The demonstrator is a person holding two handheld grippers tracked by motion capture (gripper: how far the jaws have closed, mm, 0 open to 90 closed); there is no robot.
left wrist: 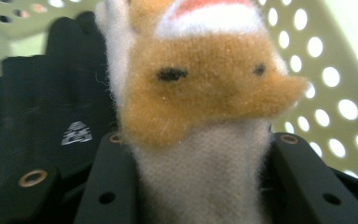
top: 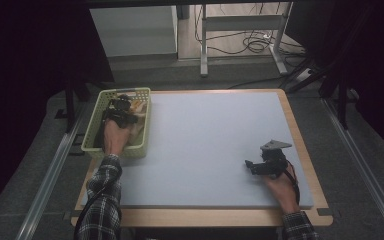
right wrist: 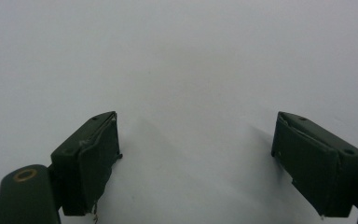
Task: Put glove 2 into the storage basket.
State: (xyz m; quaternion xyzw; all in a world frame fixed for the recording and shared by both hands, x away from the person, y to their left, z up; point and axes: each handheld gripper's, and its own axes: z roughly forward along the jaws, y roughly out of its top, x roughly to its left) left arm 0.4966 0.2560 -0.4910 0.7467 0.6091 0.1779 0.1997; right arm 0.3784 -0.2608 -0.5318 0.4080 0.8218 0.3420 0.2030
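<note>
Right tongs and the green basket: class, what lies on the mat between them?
Nothing: in the high view the grey mat is bare between the right tongs and the green basket.

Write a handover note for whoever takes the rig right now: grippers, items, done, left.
Left gripper: inside the pale green perforated plastic basket at the table's far left, jaws on either side of the white body of an orange-and-white plush fox toy; it looks gripped.
Right gripper: open, holding nothing, low over the light grey table mat at the near right.
A black glove lies in the basket beside the toy.
Done: toy reached and apparently gripped.
Left: probably lift it out onto the mat.
</note>
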